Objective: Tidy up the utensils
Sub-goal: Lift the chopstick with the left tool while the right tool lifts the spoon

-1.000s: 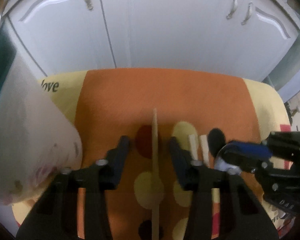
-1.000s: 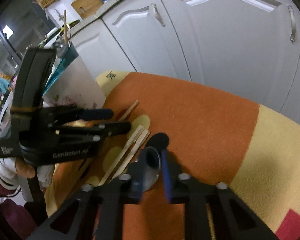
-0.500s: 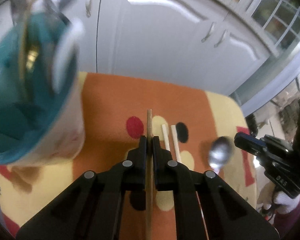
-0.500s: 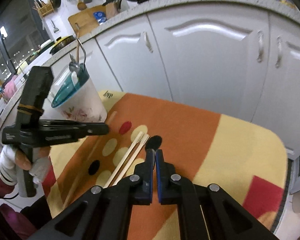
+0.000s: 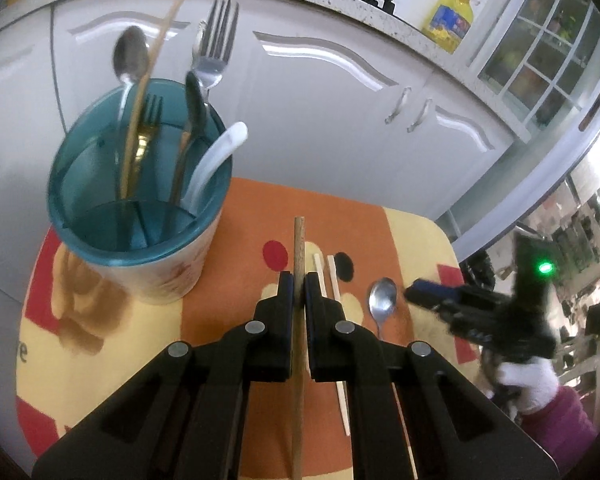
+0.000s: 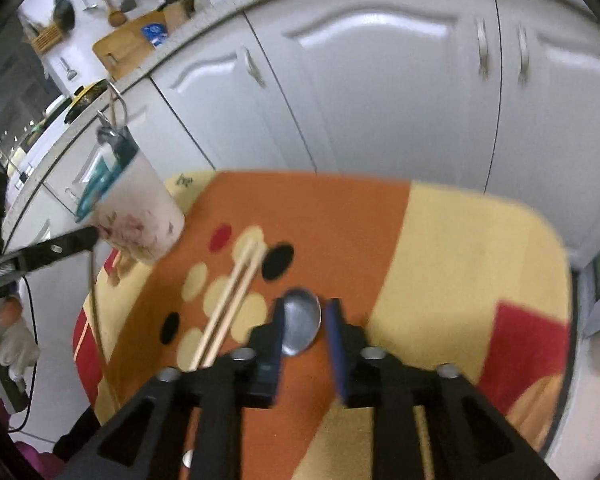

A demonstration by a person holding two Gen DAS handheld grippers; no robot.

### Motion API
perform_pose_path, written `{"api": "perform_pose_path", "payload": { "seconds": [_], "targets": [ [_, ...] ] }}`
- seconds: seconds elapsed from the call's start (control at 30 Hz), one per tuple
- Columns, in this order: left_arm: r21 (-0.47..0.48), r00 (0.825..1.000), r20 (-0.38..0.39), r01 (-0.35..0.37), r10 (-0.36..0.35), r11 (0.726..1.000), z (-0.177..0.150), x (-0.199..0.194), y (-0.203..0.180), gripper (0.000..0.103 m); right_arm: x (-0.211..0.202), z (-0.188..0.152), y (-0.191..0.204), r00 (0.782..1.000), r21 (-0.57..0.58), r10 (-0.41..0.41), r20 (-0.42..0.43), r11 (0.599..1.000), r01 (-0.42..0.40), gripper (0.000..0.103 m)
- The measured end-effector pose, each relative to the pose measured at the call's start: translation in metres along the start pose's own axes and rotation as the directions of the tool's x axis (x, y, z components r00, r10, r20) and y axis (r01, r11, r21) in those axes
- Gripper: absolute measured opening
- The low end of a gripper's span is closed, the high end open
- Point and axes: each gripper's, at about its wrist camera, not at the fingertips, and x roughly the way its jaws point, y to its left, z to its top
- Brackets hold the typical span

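At the bottom centre of the left wrist view, the left gripper (image 5: 299, 280) is clamped tight on a dark wooden chopstick (image 5: 299, 248), whose long axis runs straight up the frame between the pads, its tip poking out just beyond them. Just right of it, two pale chopsticks (image 5: 326, 276) lie side by side on the patterned cloth (image 5: 412, 240), roughly parallel to the held stick.

In the right wrist view, the right gripper (image 6: 303, 332) has its jaws opening, the bowl of a metal spoon (image 6: 300, 326) lying on the cloth between them with the pads apparently clear of it; its handle runs back toward the camera.

Farther off, in the left-centre of the left wrist view, stands the teal-rimmed holder (image 5: 140, 216), already stocked with forks and spoons. It lies up and left of the held stick's tip, so I judge the left hand is the nearer one to deliver, by swinging left and tipping the stick upright over the rim.
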Motion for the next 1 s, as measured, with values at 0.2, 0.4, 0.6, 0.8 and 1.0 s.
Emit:
{"api": "perform_pose_path", "payload": {
  "seconds": [0.2,0.4,0.6,0.8,1.0],
  "targets": [
    [-0.007,1.0,0.01,-0.007,0.007,1.0,0.0,-0.009,0.0,0.004,0.027,-0.002,0.001,0.999,-0.042,0.017,-0.032,0.999,-0.018,0.023],
    [-0.005,0.999,0.045,0.015,-0.014,1.0,0.003,-0.027,0.002,0.004,0.01,-0.004,0.02,1.0,-0.094,0.006,0.007,0.996,-0.006,0.004],
    [-0.013,0.996,0.086,0.035,-0.033,0.999,0.006,-0.047,0.005,0.004,-0.044,-0.003,0.038,0.994,-0.122,-0.007,0.108,0.992,0.021,0.002],
    [-0.017,0.99,0.13,0.048,-0.046,0.999,0.009,-0.071,0.009,0.004,-0.076,0.008,0.065,0.982,-0.163,-0.005,0.186,0.986,0.036,0.002],
    [-0.029,0.983,0.179,0.054,-0.048,0.998,0.018,-0.096,0.019,0.004,-0.094,0.028,0.098,0.97,-0.223,0.028,0.24,0.974,0.027,0.002]
  ]
}}
